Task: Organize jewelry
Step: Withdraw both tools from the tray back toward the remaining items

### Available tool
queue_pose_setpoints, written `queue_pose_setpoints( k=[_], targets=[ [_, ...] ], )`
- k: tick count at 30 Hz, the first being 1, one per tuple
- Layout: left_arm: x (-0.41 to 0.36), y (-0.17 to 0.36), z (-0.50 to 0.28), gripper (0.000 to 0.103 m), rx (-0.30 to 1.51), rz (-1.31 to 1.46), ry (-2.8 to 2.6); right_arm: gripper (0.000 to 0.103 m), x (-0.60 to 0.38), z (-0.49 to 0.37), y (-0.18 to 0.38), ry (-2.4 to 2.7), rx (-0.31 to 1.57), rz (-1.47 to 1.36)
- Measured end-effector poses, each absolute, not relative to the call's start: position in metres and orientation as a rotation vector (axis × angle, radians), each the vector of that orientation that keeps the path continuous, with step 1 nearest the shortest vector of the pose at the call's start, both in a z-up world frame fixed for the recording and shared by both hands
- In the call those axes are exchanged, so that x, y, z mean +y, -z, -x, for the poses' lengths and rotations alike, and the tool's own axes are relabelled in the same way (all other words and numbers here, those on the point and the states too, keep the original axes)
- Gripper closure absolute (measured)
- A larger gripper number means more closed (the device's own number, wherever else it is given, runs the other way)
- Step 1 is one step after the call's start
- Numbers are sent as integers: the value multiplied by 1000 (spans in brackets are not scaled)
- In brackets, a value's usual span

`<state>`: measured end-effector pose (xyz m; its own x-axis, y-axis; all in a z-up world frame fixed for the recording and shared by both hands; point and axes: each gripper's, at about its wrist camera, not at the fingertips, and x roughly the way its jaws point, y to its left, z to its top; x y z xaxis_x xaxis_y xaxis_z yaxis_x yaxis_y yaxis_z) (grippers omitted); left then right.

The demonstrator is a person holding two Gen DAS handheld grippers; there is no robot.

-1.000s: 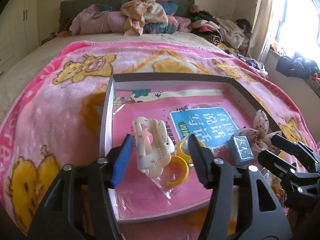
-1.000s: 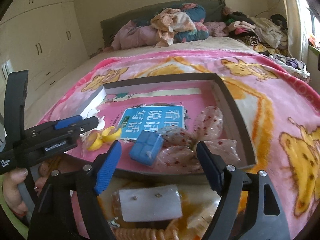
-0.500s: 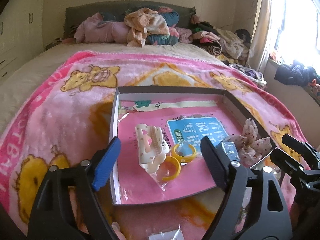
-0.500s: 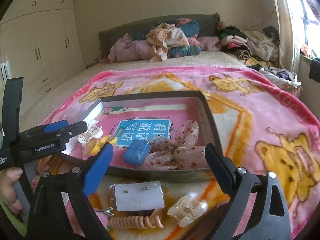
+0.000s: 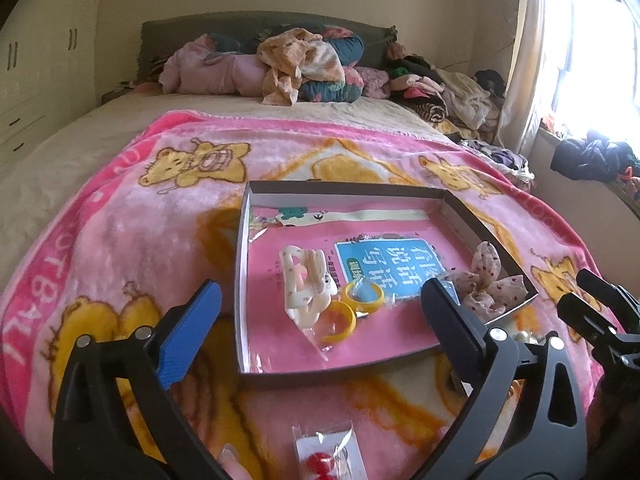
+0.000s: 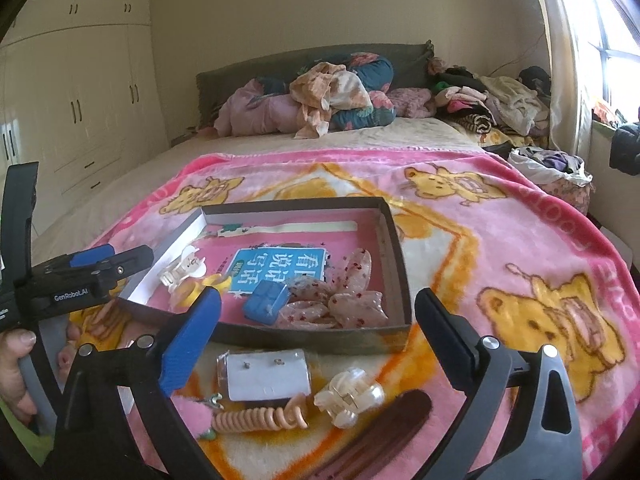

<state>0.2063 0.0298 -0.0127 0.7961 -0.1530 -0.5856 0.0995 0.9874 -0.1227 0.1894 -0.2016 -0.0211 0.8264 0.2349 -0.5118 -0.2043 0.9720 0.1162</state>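
A shallow cardboard box [image 5: 242, 280] lies on the pink bear blanket. Inside it are a cream hair claw [image 5: 304, 280], two yellow rings [image 5: 340, 320], a small blue case [image 6: 266, 302] and a spotted pink bow [image 6: 340, 300]. My left gripper [image 5: 320, 296] hovers over the box's near edge, its jaws opening with nothing between them. My right gripper [image 6: 318, 300] hangs before the box's front wall [image 6: 312, 338], jaws also opening and empty. Below it on the blanket lie an earring card [image 6: 266, 376], a coiled hair tie [image 6: 256, 420], a clear claw clip [image 6: 350, 396] and a brown hair clip [image 6: 380, 432].
A clear packet with a red piece [image 5: 328, 456] lies on the blanket under my left gripper. Piled clothes [image 6: 332, 92] cover the head of the bed. A wardrobe [image 6: 80, 112] stands to the left, and a window [image 5: 600, 60] to the right.
Both grippers have drawn back and up from the box and their jaws have spread wider. The cream claw that stood between my left jaws now lies free in the box.
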Motion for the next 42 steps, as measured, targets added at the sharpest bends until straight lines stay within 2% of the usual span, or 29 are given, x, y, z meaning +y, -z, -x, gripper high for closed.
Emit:
queue_pose_setpoints(
  k=[22, 42],
  targets=[
    [19, 10, -164, 12, 616, 82, 159, 8, -215, -155, 21, -232, 540, -40],
    [-43, 36, -140, 12, 671, -73, 354, 8, -245, -131, 48, -210, 624, -46]
  ],
)
